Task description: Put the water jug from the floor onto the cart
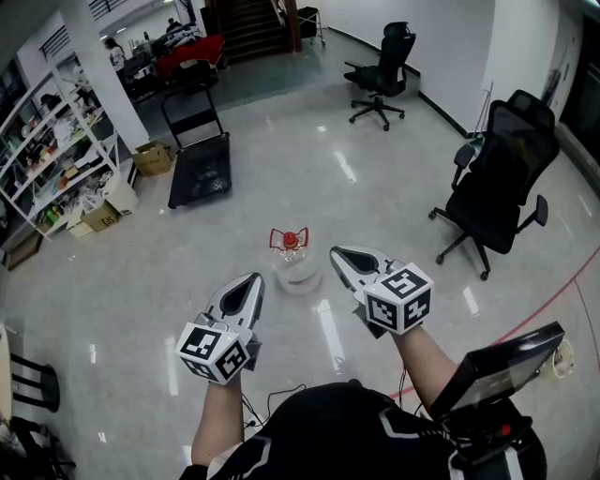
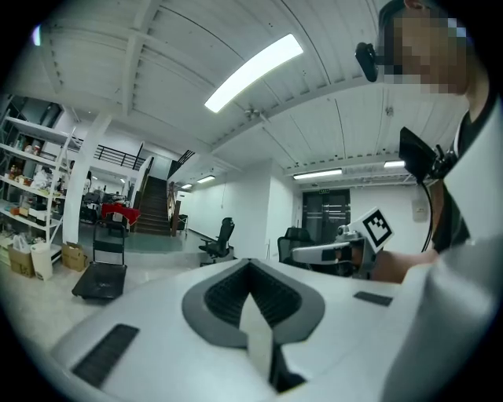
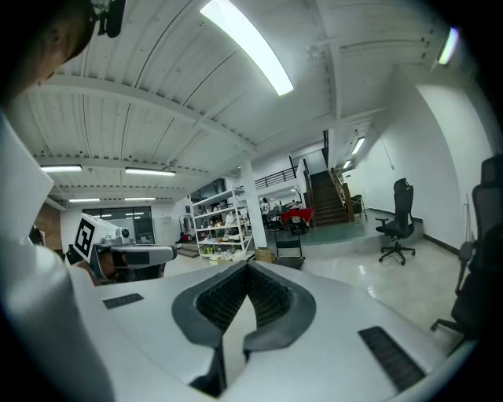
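Observation:
A clear water jug (image 1: 295,262) with a red cap and red handle stands upright on the floor just ahead of me. The black flat cart (image 1: 200,167) with a raised push handle is parked further off to the left; it also shows as the cart (image 2: 100,279) and the cart (image 3: 288,252) in the gripper views. My left gripper (image 1: 251,281) is held at the jug's near left, jaws shut, nothing in them. My right gripper (image 1: 340,253) hovers at the jug's near right, also shut and empty. Both point nearly level, above the floor.
A black office chair (image 1: 497,178) stands at the right, another chair (image 1: 382,75) further back. Shelving (image 1: 52,150) with clutter and cardboard boxes (image 1: 153,157) lines the left wall. A red cable (image 1: 553,300) runs across the floor at right. Stairs (image 1: 253,28) rise at the back.

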Motion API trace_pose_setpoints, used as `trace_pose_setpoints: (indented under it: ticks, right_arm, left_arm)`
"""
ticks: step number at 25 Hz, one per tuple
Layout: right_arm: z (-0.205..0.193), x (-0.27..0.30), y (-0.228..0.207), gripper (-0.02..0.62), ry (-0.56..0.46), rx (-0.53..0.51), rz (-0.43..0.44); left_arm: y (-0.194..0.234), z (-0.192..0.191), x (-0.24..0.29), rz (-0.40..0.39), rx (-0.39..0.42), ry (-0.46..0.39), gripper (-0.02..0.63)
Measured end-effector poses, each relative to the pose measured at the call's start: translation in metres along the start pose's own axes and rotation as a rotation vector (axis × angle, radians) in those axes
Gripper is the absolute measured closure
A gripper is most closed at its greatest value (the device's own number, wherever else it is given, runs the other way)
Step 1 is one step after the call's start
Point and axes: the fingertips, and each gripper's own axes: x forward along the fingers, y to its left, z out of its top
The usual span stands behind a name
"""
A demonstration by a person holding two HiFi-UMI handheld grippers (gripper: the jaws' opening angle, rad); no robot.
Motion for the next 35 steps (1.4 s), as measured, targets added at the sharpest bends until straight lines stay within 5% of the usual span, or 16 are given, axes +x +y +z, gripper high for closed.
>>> trace_pose_setpoints:
  ticks: [19, 35]
  right_arm:
    - [-0.015, 0.033, -0.091, 0.591, 0.012, -0.035, 0.033]
    - [0.007, 0.226, -0.134, 0.577, 0.079, -0.069, -0.038]
  left_arm:
    - [0.031, -0.027, 0.066, 0.074, -0.067, 0.051, 0.604]
    - [0.216, -0.032, 0.153, -0.044, -0.107, 0.049, 0.604]
